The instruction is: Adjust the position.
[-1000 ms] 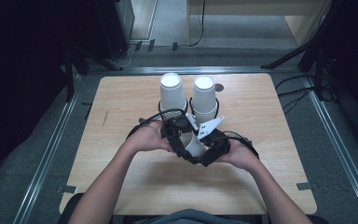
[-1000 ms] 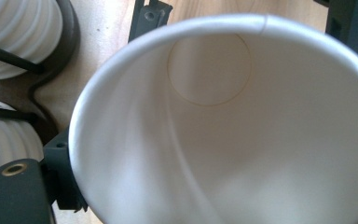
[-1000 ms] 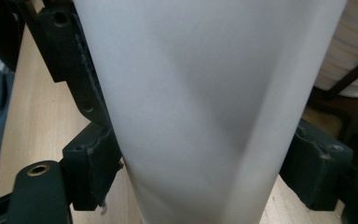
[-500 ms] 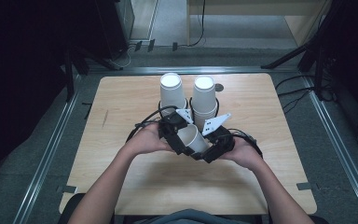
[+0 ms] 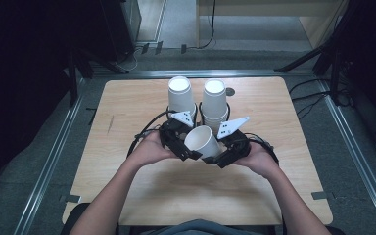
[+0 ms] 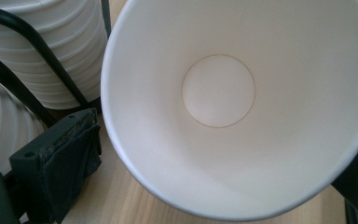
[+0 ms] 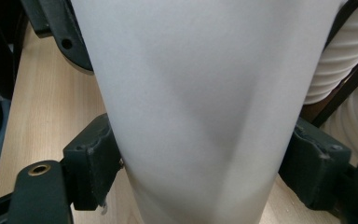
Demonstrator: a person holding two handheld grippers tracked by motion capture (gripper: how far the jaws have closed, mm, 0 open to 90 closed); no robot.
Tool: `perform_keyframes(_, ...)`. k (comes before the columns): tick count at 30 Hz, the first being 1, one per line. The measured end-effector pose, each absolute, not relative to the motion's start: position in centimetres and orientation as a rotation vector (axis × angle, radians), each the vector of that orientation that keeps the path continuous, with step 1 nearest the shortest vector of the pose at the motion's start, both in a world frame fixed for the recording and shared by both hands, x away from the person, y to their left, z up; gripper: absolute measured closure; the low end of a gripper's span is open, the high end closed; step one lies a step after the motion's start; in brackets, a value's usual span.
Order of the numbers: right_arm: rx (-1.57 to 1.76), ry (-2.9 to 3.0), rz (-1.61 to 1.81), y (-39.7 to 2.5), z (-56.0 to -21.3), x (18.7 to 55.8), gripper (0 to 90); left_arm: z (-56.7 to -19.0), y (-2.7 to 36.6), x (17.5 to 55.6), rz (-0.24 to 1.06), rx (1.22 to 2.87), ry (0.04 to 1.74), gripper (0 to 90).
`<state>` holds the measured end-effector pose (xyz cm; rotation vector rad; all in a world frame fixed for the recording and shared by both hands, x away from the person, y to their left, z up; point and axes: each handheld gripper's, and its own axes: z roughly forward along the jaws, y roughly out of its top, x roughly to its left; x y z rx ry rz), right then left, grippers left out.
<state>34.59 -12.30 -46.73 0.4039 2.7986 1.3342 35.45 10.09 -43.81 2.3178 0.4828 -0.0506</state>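
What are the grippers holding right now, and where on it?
A single white paper cup, tipped with its mouth toward the left gripper. The right gripper clamps its side wall between both jaws. Whether the left gripper grips it cannot be told.

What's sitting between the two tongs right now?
A single white paper cup, tipped with its mouth toward the left tongs; the right tongs clamp its wall, per high view.

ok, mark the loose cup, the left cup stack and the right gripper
loose cup (image 5: 201, 140), high view, inner wall.
left cup stack (image 5: 180, 95), high view, top cup's side.
right gripper (image 7: 198, 177), right gripper view, midway between its fingertips.
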Motion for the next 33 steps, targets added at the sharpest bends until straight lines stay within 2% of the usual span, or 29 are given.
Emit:
perform_keyframes(10,0.414,2.777,1.404,-11.9,-46.7,34.4,20.9,-43.8,9.8,35.2,-0.083,2.229,0.508,0.0)
perform_keyframes(20,0.411,2.774,1.425,-11.2,-47.1,34.4,20.9,-44.1,9.2,35.0,-0.077,2.25,0.509,0.1)
perform_keyframes(22,0.408,2.783,1.415,-11.2,-47.1,34.3,20.9,-43.9,9.4,34.9,-0.044,2.244,0.51,6.8)
perform_keyframes(33,0.408,2.772,1.432,-11.3,-46.9,34.3,20.5,-43.6,9.6,34.8,-0.054,2.227,0.504,11.5)
